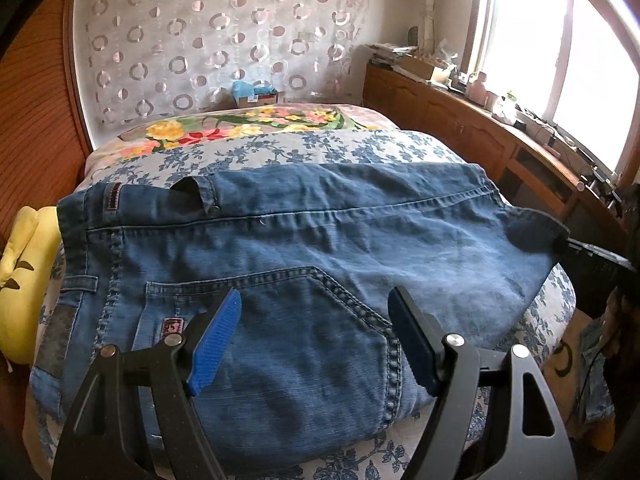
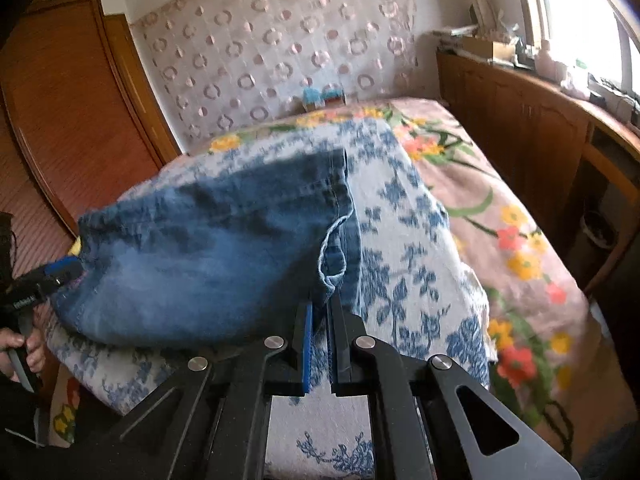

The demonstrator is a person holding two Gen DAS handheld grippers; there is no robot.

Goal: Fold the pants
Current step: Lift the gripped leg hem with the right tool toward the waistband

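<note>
The bed (image 1: 360,148), under a blue-flowered cover, carries the jeans (image 1: 280,248), which lie across its near end, waistband at the left and back pocket (image 1: 280,320) uppermost. The right gripper (image 2: 319,332) has its jaws closed on a hem corner of the jeans, held off the cover; the likely failure is that thin pinch slipping as the fold is carried over, dropping the leg crooked. The left gripper (image 1: 316,336) hovers above the pocket with its jaws spread, holding nothing, so nothing pins the jeans against dragging. A yellow plush toy (image 1: 24,280) sits just left of the jeans' waistband, where it could snag them.
</note>
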